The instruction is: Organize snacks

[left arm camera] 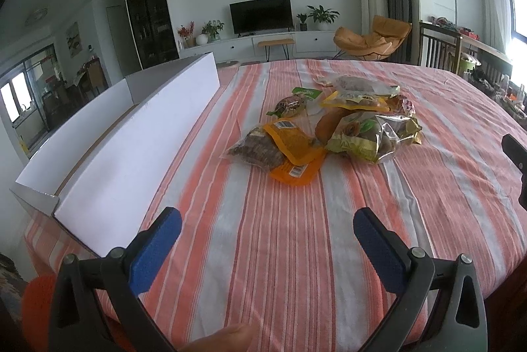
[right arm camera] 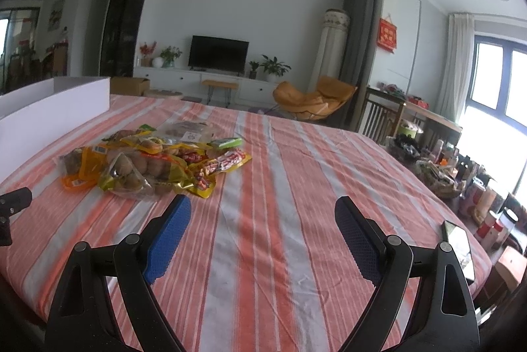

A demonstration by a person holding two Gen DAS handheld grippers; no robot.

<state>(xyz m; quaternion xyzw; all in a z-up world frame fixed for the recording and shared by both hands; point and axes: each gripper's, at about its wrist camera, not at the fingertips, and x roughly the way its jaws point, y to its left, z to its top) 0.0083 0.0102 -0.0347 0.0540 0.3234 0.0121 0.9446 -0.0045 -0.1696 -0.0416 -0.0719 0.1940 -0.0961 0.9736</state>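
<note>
The left gripper (left arm camera: 266, 222) had its blue-padded fingers (left arm camera: 154, 250) spread wide apart and holding nothing, poised above the orange, white and grey striped cloth covering the worktop (left arm camera: 263, 253). The right gripper (right arm camera: 262, 213) was likewise spread wide and held nothing, over a bare stretch of the same cloth. Ahead of the left gripper, and ahead and to the left of the right one, lay a loose heap of plastic snack packets (left arm camera: 329, 124), yellow, orange, green and clear, overlapping one another in the middle of the worktop. To the left of the heap, well apart from it, stood a long, low white cardboard box (left arm camera: 131, 148) with its top open; no packet showed in the visible part of it. Judging by this, the sorting had not yet begun and every packet remained to be moved
</note>
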